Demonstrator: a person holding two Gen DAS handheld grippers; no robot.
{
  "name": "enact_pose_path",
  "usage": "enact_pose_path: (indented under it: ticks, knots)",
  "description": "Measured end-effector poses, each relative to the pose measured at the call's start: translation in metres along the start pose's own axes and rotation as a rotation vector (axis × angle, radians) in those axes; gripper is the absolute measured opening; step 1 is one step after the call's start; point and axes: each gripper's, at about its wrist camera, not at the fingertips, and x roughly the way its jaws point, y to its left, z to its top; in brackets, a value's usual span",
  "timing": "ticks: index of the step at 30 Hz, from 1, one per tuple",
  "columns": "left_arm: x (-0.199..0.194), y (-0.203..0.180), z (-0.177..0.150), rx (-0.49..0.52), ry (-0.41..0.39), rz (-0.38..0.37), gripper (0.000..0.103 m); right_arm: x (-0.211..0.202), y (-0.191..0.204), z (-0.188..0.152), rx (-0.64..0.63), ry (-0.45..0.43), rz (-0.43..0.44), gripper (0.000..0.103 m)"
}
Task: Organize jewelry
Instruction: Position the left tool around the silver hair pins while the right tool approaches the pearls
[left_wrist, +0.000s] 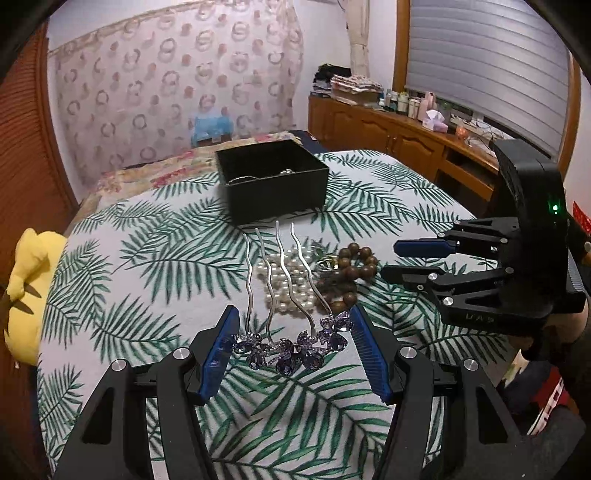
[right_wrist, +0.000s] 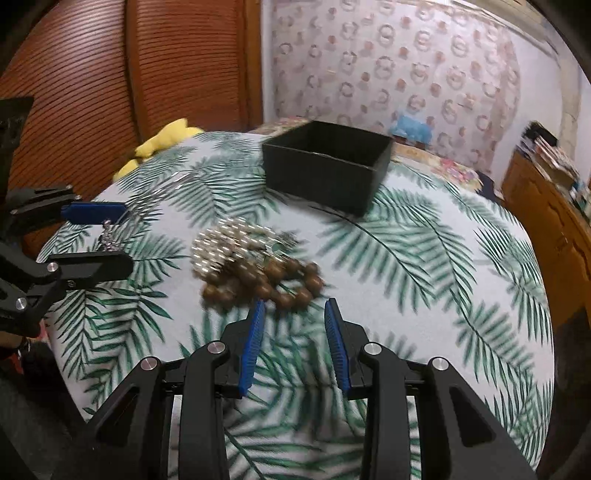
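jewelled hair comb (left_wrist: 291, 350) sits clamped between the blue pads of the left gripper (left_wrist: 291, 332), its purple-stone head held at both ends and its wavy prongs pointing toward the black box (left_wrist: 273, 184). right gripper (right_wrist: 295, 314) hovers part open and empty just short of the wooden bead bracelet (right_wrist: 266, 284), which lies against the pearl strand (right_wrist: 229, 240) on the leaf-print cloth (right_wrist: 424, 258). judged step: carrying the comb to the box; next it needs lifting over the near wall before release.

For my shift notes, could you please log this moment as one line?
left tongs: gripping hair comb | right tongs: empty, near wooden beads | black box: open
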Motion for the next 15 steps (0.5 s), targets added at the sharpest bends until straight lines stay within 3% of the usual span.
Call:
enact_pose_path:
  ticks: [15]
  knots:
    - [-0.005,0.009,-0.001,-0.035,-0.014,-0.006,0.059,0.036,0.007,0.028,-0.030,0.128,0.108,0.036]
